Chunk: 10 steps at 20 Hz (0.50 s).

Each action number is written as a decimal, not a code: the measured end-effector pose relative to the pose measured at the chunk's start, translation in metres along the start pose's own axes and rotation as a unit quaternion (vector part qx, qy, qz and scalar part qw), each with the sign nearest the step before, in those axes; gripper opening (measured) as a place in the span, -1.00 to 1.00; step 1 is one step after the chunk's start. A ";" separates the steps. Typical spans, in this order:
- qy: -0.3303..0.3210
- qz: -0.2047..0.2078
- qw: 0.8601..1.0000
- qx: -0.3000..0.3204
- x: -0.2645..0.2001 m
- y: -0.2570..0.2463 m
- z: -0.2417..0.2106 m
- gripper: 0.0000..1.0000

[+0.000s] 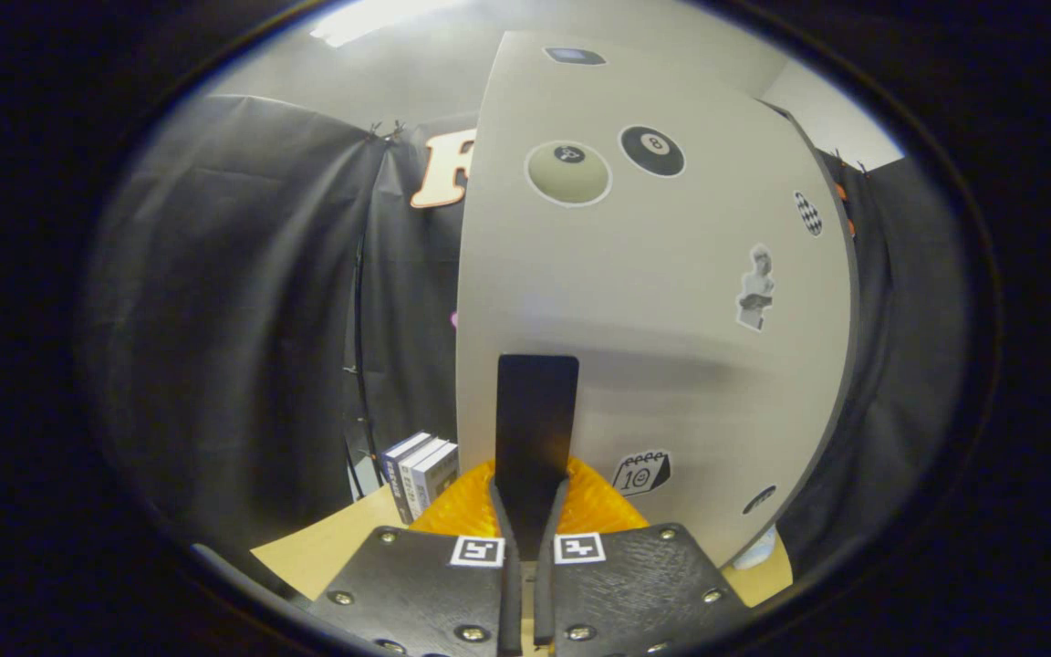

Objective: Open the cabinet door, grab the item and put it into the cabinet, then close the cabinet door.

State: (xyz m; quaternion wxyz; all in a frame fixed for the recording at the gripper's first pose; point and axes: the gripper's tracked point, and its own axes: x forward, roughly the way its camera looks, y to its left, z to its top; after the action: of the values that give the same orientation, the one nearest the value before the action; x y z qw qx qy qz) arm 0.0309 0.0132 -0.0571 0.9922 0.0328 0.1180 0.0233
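Claw (530, 538) — fingers pinching shut on black door handle (535, 420) of stickered cabinet door (671, 347); keeping the pinch firm, swinging along the hinge arc.

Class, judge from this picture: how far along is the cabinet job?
Done: nothing clearly; the orange item lies on the table, outside the cabinet. In hand: the gripper has both fingers pressed on the black handle of the white door, apparently opening it. Left: swing the door open, put the item inside, close it.
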 end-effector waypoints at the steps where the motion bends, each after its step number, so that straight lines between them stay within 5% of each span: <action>1: 0.002 0.004 1.000 -0.002 -0.003 -0.001 0.000 -0.88; 10: 0.011 0.034 0.999 -0.005 -0.029 -0.010 -0.003 -0.88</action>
State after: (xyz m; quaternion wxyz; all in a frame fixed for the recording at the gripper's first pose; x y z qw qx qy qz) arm 0.0020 0.0016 -0.0540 0.9896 0.0320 0.1280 0.0574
